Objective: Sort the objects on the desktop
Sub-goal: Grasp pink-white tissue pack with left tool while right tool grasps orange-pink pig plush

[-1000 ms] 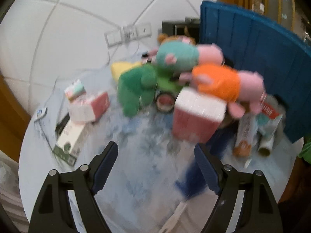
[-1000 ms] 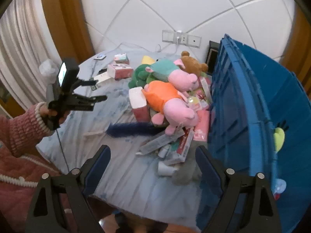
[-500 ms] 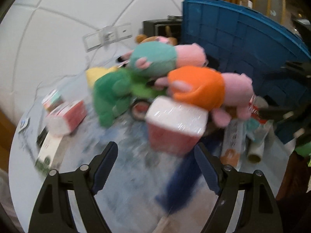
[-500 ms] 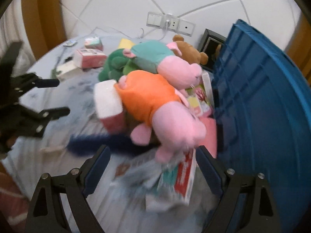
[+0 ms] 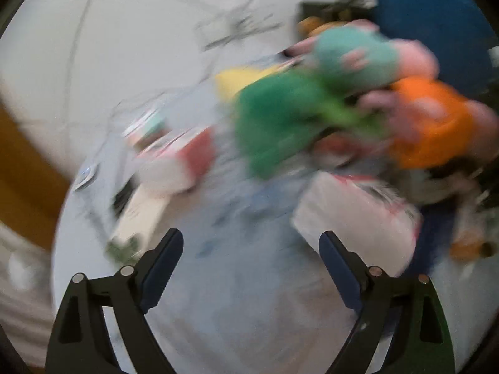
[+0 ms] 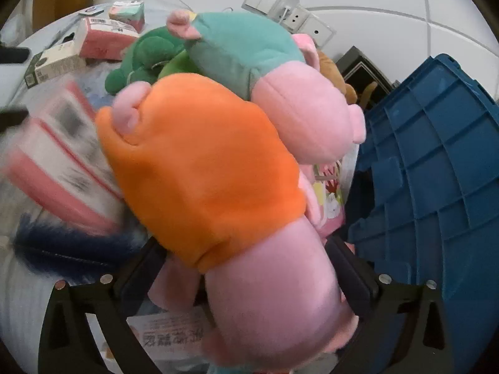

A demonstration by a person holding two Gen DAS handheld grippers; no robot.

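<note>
A pink pig plush in an orange dress (image 6: 212, 171) lies on the pile, its pink head between the wide-open fingers of my right gripper (image 6: 246, 258); contact is unclear. A second pig in a teal dress (image 6: 243, 46) lies behind it, beside a green plush (image 6: 140, 59). In the blurred left wrist view my left gripper (image 5: 251, 243) is open and empty above the tablecloth, with a red and white tissue pack (image 5: 355, 215) by its right finger, the green plush (image 5: 277, 127) and the orange pig (image 5: 433, 124) beyond.
A blue plastic crate (image 6: 436, 171) stands at the right. Tissue packs (image 6: 103, 35), a white and green box (image 6: 53, 65), a dark blue fuzzy item (image 6: 62, 246) and printed packets (image 6: 168, 333) lie around the plush pile. A brown teddy (image 6: 336, 74) sits behind.
My right gripper has moved in close to the orange pig, whose head now lies between its fingers. My left gripper has swung left and down toward the table; its view is motion-blurred.
</note>
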